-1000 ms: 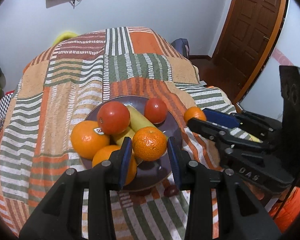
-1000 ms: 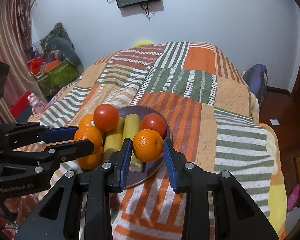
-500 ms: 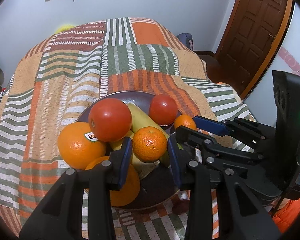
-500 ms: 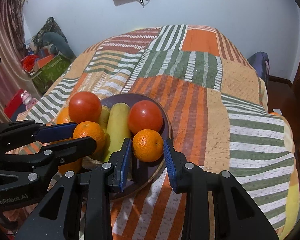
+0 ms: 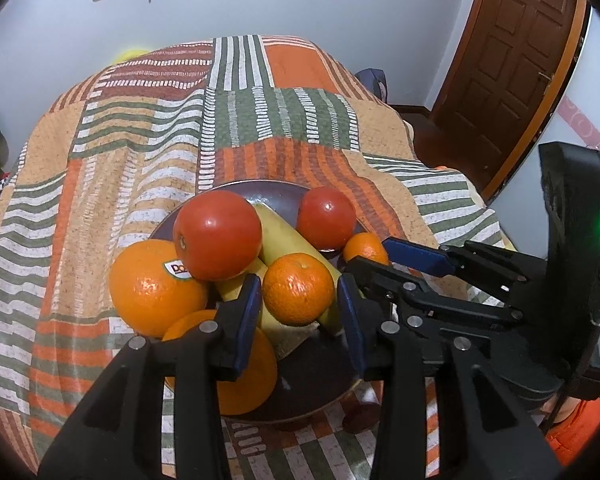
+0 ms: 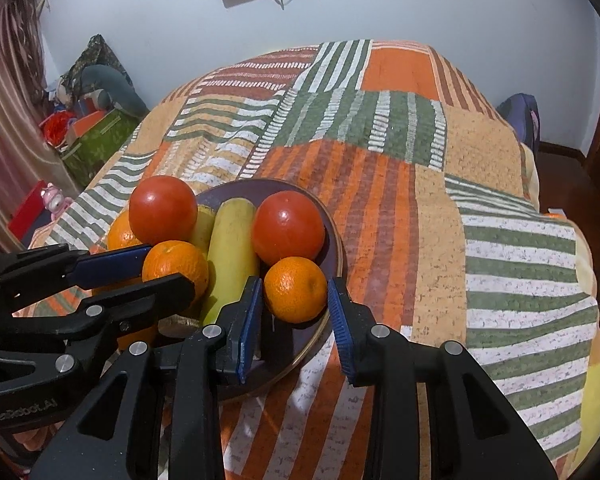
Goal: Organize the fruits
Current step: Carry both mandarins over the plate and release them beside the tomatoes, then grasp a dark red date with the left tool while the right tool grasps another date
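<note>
Both grippers had dropped lower and closer to plate [image 6: 332, 236] on bed's patchwork blanket [image 6: 400, 200] than a second earlier; fruit loomed larger in both views. Judged: placing step nearly done, release next.

Left gripper [image 5: 298, 300] fingers held left mandarin [image 5: 299, 289] at narrow spread, over bananas [image 5: 288, 240], beside tomato [image 5: 217, 235].

Right gripper [image 6: 294, 300] fingers clamped right mandarin [image 6: 295, 289] just above plate's near rim, touching second tomato [image 6: 288, 228].

Risk: round fruit rolling off crowded plate.
</note>
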